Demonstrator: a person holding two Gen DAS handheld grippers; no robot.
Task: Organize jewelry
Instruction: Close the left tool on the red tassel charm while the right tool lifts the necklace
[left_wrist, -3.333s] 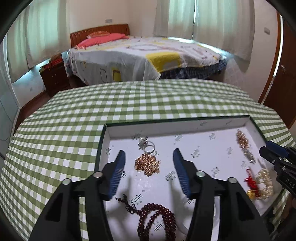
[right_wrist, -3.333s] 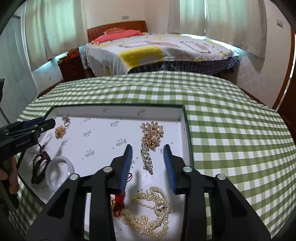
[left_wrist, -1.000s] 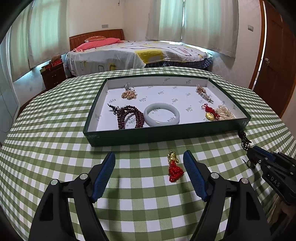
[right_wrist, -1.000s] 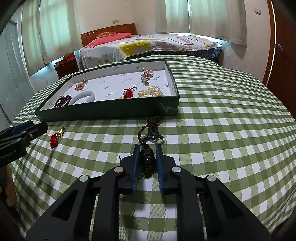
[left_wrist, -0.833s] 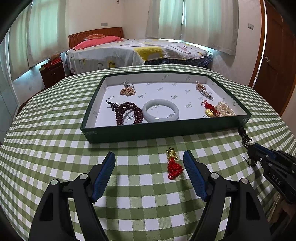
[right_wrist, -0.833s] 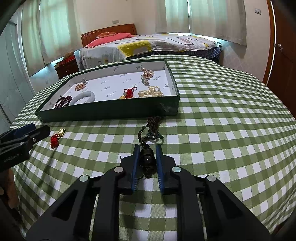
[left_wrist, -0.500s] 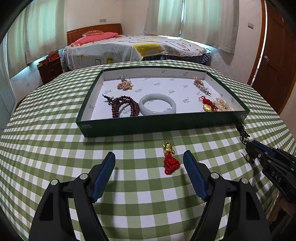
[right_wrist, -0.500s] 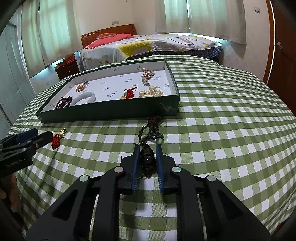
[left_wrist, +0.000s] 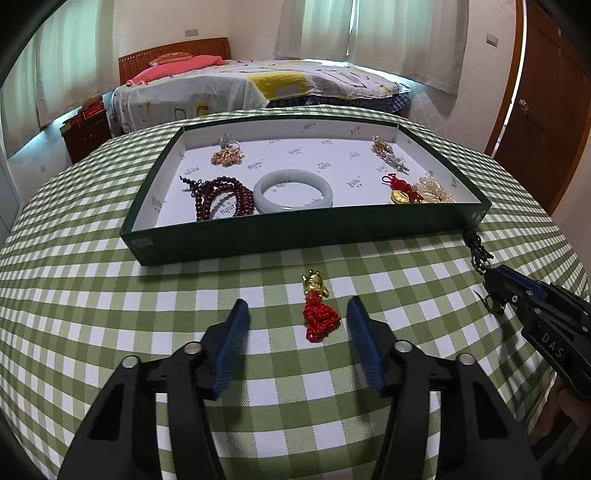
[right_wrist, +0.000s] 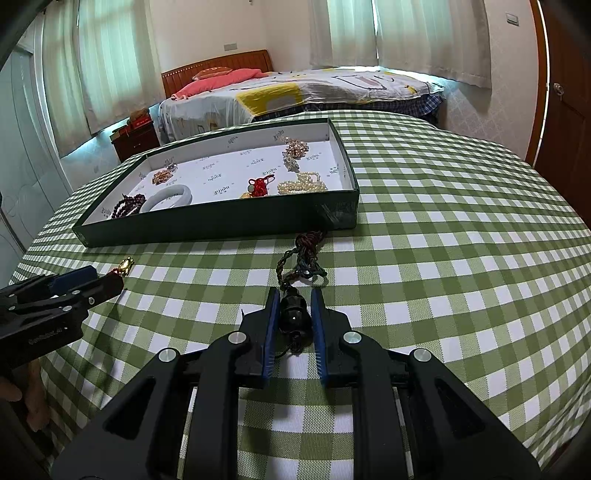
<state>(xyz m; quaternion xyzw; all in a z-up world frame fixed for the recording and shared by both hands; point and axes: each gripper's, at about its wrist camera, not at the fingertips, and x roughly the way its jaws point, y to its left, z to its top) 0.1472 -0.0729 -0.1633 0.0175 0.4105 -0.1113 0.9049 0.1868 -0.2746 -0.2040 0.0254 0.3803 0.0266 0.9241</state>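
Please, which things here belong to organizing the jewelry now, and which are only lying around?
Belong to the job:
- red knot charm between the open left claw
- dark beaded cord held in the right claw
- green tray

Only lying around:
- bed
- nightstand

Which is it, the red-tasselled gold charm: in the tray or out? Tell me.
Out. The gold charm lies on the checked tablecloth before the green tray, between the left gripper's open jaws.

The left tool (left_wrist: 295, 317) has narrowed around the red charm (left_wrist: 318, 314).
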